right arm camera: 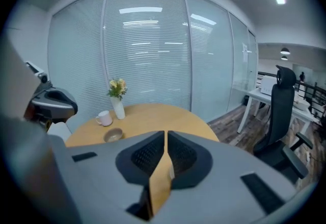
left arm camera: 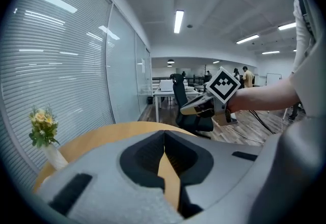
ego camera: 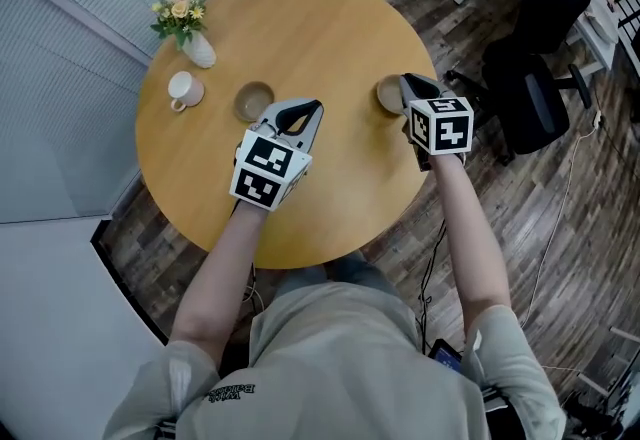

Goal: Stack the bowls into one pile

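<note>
Wooden and round, the table [ego camera: 320, 18] is bearing two small brown ceramic bowls well apart, one bowl [ego camera: 253, 101] toward nine o'clock and the other bowl [ego camera: 388, 94] toward three, while we are holding our left gripper [ego camera: 312, 109] and right gripper [ego camera: 407, 80] closed on nothing, so all stacking is waiting.

Round table [ego camera: 300, 28]: vase [ego camera: 199, 50], mug [ego camera: 184, 89], two bowls [ego camera: 253, 101] [ego camera: 389, 94]

The head camera sits above the person and looks steeply down on the whole round table [ego camera: 330, 28] from well above. The camera on the left gripper [ego camera: 314, 109] looks low across the table's far-right edge toward the office desks [left arm camera: 168, 90]. The one on the right gripper [ego camera: 405, 81] faces the blinds [right arm camera: 147, 45]. All 3 views share the flower vase [ego camera: 198, 50] at the table's far-left edge.
</note>
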{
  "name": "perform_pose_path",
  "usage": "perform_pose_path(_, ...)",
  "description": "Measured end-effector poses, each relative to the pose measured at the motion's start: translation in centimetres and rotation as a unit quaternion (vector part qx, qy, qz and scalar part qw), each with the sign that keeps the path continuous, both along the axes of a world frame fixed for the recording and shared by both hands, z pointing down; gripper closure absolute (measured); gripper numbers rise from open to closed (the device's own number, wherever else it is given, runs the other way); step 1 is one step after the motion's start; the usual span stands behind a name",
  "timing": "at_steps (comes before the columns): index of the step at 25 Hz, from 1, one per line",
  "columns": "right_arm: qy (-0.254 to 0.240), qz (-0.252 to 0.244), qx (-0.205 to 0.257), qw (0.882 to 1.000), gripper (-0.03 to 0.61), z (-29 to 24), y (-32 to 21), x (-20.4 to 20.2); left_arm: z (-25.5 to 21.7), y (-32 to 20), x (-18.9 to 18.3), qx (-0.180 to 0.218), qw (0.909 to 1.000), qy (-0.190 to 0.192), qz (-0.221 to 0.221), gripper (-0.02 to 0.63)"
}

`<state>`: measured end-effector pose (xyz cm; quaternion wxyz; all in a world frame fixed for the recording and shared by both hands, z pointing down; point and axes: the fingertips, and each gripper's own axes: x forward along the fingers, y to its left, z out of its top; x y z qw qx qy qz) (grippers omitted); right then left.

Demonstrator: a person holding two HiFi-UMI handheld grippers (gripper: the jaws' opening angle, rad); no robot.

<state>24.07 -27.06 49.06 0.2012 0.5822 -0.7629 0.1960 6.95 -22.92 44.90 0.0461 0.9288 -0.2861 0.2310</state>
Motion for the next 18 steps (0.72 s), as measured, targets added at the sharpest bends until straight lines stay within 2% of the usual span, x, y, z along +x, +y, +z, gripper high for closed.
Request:
perform_pose_path(5, -0.011, -0.026, 0.053, 0.998, 0.545, -5.1, 1.3, -3.0, -3.7, 0.6, -2.4, 0.024, 0.9995, 0.011, -0.014, 0.594)
perform_pose_path(12, -0.041, -0.05, 0.119, 0.991, 0.546, -11.4, 4.0, -6.8, -9.0, 3.3, -4.6, 0.078, 0.9969, 0.01, -0.008, 0.594)
perform_pose_path(18, 0.0, -0.094, 0.155, 0.983, 0.546, -15.3, 7.3, -9.6, -12.6, 6.3, -6.3, 0.118, 0.993, 0.004, -0.002, 0.594)
